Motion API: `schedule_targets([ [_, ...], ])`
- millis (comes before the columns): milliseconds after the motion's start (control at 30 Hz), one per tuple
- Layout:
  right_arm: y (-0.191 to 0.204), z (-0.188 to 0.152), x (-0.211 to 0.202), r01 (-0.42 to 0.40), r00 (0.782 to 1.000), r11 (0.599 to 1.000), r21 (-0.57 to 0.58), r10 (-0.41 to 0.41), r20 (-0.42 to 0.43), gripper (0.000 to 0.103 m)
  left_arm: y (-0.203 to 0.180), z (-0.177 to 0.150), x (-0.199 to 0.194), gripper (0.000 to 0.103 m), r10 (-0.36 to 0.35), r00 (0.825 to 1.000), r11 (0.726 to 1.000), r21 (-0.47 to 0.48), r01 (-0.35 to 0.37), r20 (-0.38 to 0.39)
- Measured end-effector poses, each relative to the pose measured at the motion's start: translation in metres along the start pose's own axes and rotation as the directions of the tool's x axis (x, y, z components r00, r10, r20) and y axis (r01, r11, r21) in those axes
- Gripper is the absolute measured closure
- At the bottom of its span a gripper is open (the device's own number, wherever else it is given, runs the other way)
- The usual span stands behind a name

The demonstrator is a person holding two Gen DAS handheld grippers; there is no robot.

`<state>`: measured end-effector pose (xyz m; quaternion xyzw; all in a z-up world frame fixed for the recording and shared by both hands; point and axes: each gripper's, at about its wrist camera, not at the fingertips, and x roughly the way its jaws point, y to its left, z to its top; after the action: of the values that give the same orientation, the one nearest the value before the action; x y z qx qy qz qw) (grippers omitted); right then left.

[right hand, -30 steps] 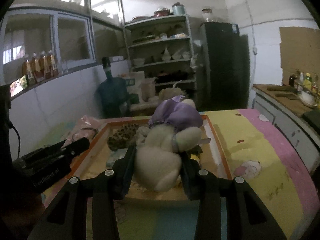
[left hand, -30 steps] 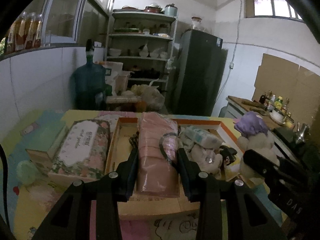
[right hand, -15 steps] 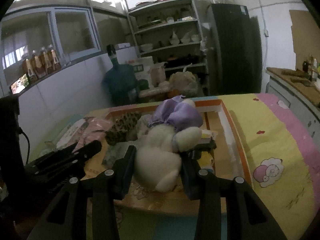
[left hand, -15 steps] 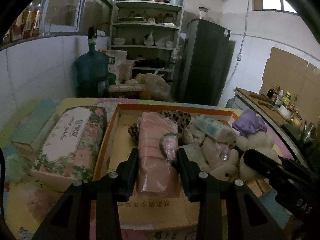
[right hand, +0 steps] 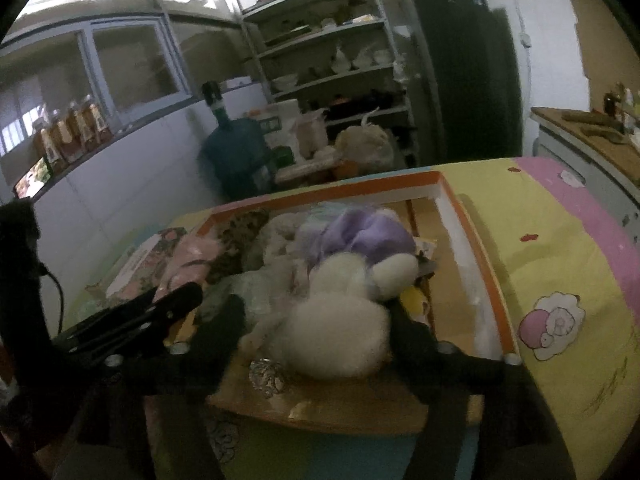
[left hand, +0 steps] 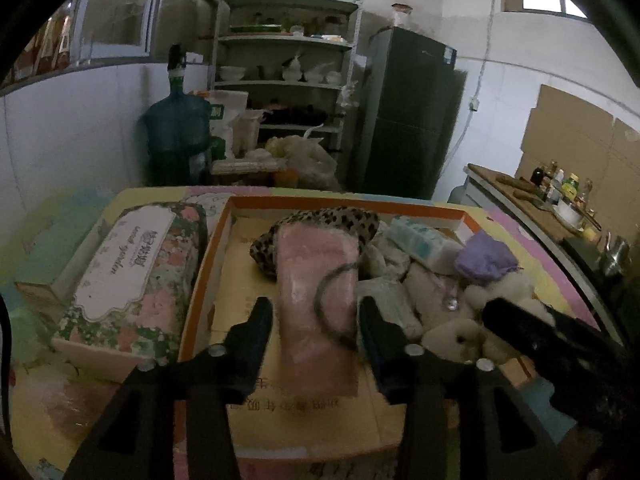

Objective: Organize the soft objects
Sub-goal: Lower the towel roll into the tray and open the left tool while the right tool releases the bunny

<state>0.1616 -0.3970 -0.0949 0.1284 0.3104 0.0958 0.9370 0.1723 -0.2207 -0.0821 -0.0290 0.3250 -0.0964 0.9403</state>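
Observation:
A cardboard tray [left hand: 344,202] with an orange rim holds several soft things. A pink wrapped pack [left hand: 316,280] lies in it between the fingers of my left gripper [left hand: 314,318], whose jaws are opening with small gaps on both sides of the pack. A white plush toy [right hand: 340,332] in a purple hat [right hand: 360,232] rests at the tray's [right hand: 472,232] near edge. My right gripper [right hand: 316,320] straddles it with jaws opening, the blurred fingers clear of the fur. A leopard-print cloth [left hand: 352,216] and a blue-white pack [left hand: 424,242] lie behind.
A floral tissue pack [left hand: 132,276] sits left of the tray on the patterned tablecloth [right hand: 560,248]. Beyond the table stand a blue water jug [left hand: 176,136], a shelf rack [left hand: 288,80] and a dark fridge [left hand: 408,112]. A counter [left hand: 532,196] with bottles runs along the right.
Both grippers have spread their jaws. The pink pack and the plush toy, gripped before, now lie loose in the tray. The right view has tilted and moved slightly nearer.

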Motion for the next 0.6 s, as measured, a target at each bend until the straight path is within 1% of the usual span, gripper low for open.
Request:
schedule_targets([
  [33, 0.000, 0.000, -0.003, 0.008, 1.000, 1.000, 0.001, -0.008, 0.013, 0.028, 0.001, 0.001, -0.003, 0.046, -0.010, 1.000, 1.000, 0.000, 0.010, 0.006],
  [133, 0.000, -0.001, -0.009, 0.025, 0.999, 1.000, 0.004, -0.025, 0.037, 0.027, 0.001, 0.002, -0.018, 0.040, -0.028, 0.999, 1.000, 0.004, 0.028, 0.043],
  [233, 0.003, -0.002, -0.020, 0.068, 0.995, 0.998, 0.002, -0.068, 0.076, 0.027, 0.000, 0.004, -0.037, 0.034, -0.034, 0.995, 0.999, 0.022, 0.032, 0.092],
  [333, 0.007, -0.003, -0.036, 0.105, 0.985, 0.995, 0.003, -0.104, 0.141, 0.027, 0.001, 0.007, -0.054, 0.033, -0.048, 0.988, 0.999, 0.032, 0.044, 0.146],
  [400, 0.008, -0.004, -0.045, 0.121, 0.977, 0.993, 0.008, -0.121, 0.178, 0.027, 0.002, 0.009, -0.063, 0.032, -0.055, 0.984, 0.998, 0.041, 0.048, 0.168],
  [600, 0.018, -0.003, -0.067, 0.101, 0.958, 0.994, 0.044, -0.109, 0.265, 0.027, 0.016, 0.009, -0.085, 0.032, -0.061, 0.974, 0.997, 0.051, 0.051, 0.217],
])
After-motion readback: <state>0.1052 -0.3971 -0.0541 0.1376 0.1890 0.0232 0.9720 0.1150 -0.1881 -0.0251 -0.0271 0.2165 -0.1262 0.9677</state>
